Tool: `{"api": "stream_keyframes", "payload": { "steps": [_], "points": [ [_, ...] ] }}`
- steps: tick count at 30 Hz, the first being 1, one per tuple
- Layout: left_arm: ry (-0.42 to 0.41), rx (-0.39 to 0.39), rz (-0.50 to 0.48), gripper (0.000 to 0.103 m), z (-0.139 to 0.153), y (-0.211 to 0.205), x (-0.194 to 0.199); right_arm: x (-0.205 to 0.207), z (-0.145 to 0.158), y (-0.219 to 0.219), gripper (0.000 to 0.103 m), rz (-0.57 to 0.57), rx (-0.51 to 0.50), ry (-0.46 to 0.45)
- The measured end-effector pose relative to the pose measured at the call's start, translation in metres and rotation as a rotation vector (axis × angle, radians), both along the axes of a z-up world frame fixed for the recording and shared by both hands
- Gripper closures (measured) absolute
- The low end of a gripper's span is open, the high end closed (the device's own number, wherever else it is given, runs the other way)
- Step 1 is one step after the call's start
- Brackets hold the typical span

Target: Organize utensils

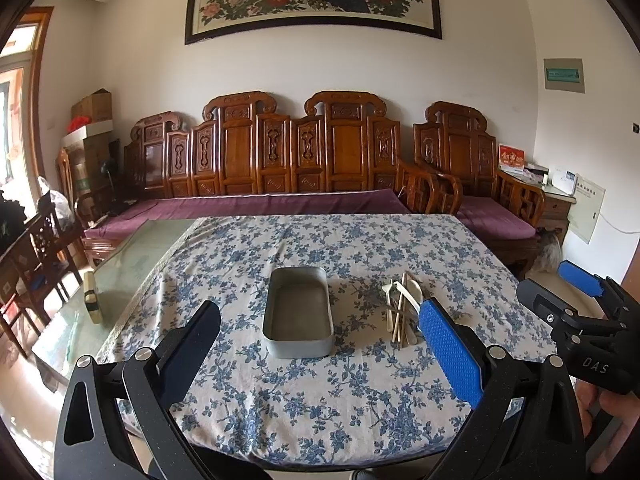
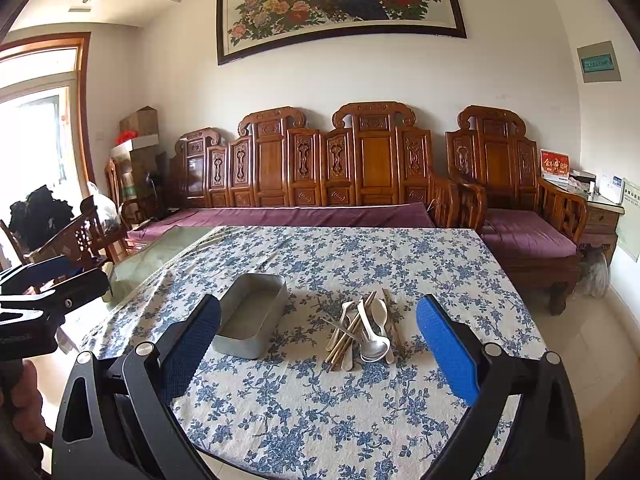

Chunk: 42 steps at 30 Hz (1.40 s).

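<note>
— Since both tongs hang wide apart and hold nothing, which do we send in first?

— Our right tongs [image 2: 318, 344], we judge. From them the pile of utensils [image 2: 362, 332] lies at twelve o'clock, framed between the two blue pads [image 2: 446, 350], though clearly ahead of the tips and untouched.

— And from our left tongs [image 1: 320, 344]?

— From there the pile [image 1: 402, 314] sits toward one o'clock, partly behind the right-side pad, while the empty metal tin [image 1: 298, 312] is dead ahead at twelve. So the left is nearer the tin, the right nearer the pile.

— How do the pieces lie?

— Chopsticks and spoons run roughly from six to twelve on the worktop [image 2: 320, 420], crossing a little; a metal spoon's bowl [image 2: 376, 350] faces us. The tin's long axis runs the same way, with the pile at its three o'clock, near but not touching.
</note>
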<state>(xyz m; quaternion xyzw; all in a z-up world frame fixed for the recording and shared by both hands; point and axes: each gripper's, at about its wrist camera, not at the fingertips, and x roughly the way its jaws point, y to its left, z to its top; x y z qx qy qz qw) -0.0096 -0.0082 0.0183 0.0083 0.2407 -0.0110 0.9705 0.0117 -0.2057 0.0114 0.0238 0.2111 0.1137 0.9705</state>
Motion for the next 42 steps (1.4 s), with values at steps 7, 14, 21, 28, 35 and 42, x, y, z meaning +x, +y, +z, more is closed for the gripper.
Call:
{"api": "stream_keyframes", "payload": {
  "steps": [7, 14, 21, 28, 35, 42],
  "points": [
    [-0.001, 0.0, 0.0, 0.006, 0.0, 0.0, 0.0, 0.0, 0.001, 0.0, 0.004, 0.0, 0.0, -0.001],
    [-0.001, 0.0, 0.0, 0.006, 0.0, -0.001, 0.0, -0.001, 0.002, 0.0, 0.004, 0.0, 0.0, -0.002],
    [-0.002, 0.001, 0.0, 0.006, 0.0, -0.001, -0.001, 0.0, 0.001, 0.0, 0.004, 0.0, 0.001, -0.001],
    [0.001, -0.001, -0.002, 0.006, 0.0, -0.002, -0.001, 0.001, -0.001, 0.0, 0.004, -0.001, 0.001, 0.0],
    [0.013, 0.001, -0.001, 0.006, -0.004, -0.002, 0.001, 0.001, -0.002, 0.002, 0.004, -0.001, -0.001, 0.007],
    [0.083, 0.003, -0.021, 0.007, -0.022, 0.0, 0.026, 0.014, -0.01, -0.003, 0.008, 0.021, -0.003, 0.038]
  ]
}}
